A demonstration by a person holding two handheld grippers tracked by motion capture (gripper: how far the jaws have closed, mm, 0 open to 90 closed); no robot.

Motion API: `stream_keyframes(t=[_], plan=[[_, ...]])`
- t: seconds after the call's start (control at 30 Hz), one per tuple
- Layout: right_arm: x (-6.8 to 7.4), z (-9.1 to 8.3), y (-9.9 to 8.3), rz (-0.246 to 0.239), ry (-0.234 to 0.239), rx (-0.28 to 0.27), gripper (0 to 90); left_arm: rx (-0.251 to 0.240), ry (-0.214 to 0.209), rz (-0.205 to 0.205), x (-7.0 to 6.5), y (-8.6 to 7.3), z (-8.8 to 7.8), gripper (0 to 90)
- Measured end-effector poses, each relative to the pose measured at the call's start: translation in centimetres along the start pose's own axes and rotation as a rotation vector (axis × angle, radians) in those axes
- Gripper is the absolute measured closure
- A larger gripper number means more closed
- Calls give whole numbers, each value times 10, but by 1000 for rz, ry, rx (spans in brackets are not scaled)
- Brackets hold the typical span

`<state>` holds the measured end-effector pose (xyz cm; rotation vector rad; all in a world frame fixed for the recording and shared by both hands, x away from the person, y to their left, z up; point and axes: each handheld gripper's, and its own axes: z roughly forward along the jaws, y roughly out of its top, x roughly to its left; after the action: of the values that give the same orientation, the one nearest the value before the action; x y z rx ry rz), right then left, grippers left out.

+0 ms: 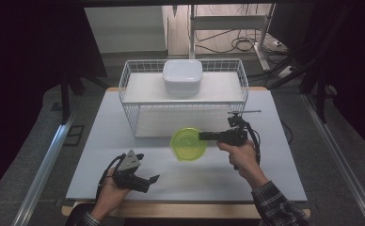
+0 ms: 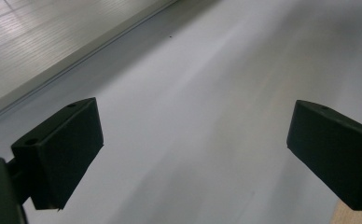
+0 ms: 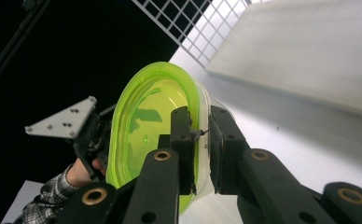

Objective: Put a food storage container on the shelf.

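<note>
**Green bowl gripped by its rim in front of the wire rack**

The right tool (image 1: 204, 136) is clamped on the rim of a green bowl (image 1: 188, 144), one jaw inside the wall and the other outside, as the right gripper view shows close up (image 3: 200, 154). In that view the bowl (image 3: 146, 126) appears translucent, yellow-green, and tilted on its side. From the high view the bowl sits just in front of the white wire rack (image 1: 126, 94), over the white surface (image 1: 274, 155), with the tool reaching it from the right. Whether the bowl touches the surface cannot be told.

A white lidded box (image 1: 182, 76) stands on the upper shelf of the rack, near its middle.

The left tool (image 1: 147, 181) lies low near the front left of the surface, well apart from the bowl, held in the person's left hand (image 1: 109, 194). Its jaws stand wide open with nothing between them; the left gripper view shows bare surface (image 2: 207, 93) in the gap.
</note>
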<state>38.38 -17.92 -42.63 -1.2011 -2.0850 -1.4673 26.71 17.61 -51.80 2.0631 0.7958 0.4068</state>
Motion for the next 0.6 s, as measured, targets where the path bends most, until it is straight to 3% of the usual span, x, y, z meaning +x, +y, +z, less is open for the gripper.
stream_keyframes(t=[0.6], plan=[[29, -33, 38, -43, 11, -95, 815, 4, 3, 3, 1, 0, 1, 33]])
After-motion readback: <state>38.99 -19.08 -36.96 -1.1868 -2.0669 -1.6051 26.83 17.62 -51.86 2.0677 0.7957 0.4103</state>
